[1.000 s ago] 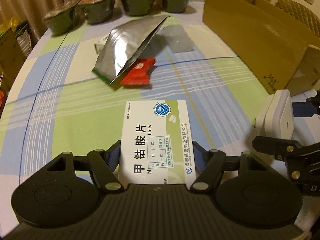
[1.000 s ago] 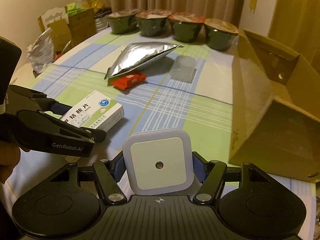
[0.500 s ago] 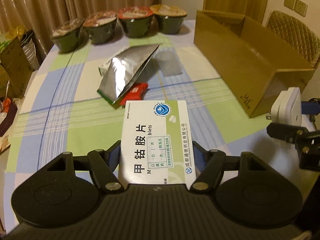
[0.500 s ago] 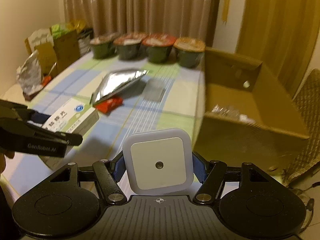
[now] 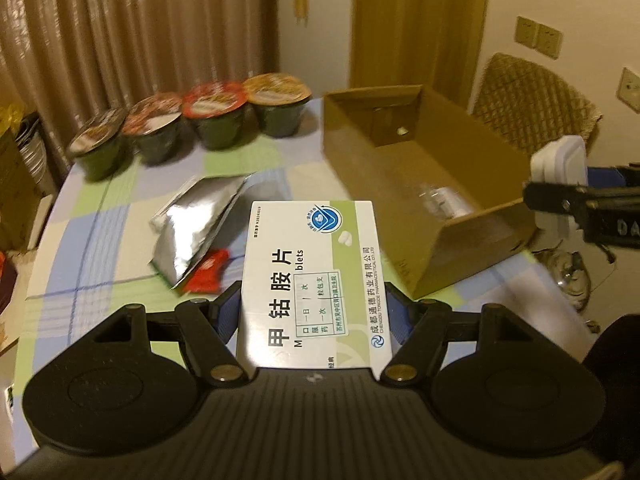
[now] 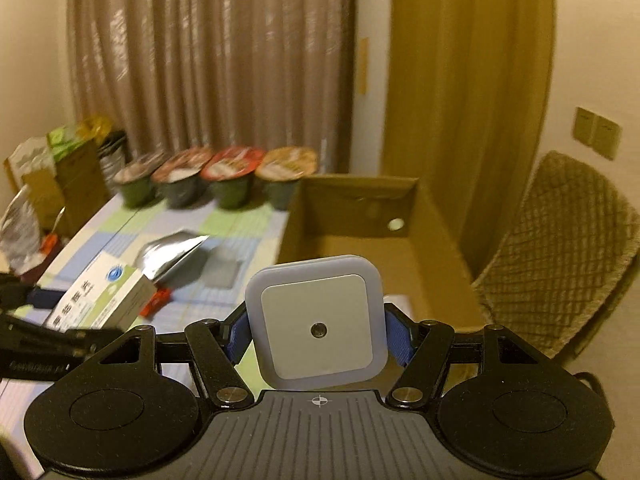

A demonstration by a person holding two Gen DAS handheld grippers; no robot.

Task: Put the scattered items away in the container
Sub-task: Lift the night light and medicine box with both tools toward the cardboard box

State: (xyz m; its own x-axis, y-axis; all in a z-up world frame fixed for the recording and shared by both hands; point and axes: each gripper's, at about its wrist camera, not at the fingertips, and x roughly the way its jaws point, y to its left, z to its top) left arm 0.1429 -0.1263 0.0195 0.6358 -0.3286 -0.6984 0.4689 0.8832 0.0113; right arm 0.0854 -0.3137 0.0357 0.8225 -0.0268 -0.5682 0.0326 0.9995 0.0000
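We are gripping a white-and-green cardboard medicine box (image 5: pixel 314 280) in our left gripper (image 5: pixel 314 312), while our right gripper (image 6: pixel 318 332) is clamping a square white plastic night light (image 6: pixel 318 320) near the open brown cardboard box (image 6: pixel 432 276).

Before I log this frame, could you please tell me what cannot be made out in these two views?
- Cardboard box contents: in the left wrist view something pale lies inside, too blurred to name; in the right wrist view the night light hides most of the floor.
- Red packet: mostly under the silver pouch in the left wrist view.
- Medicine box near end: hidden by the left tool.
- Noodle cup labels: blurred.
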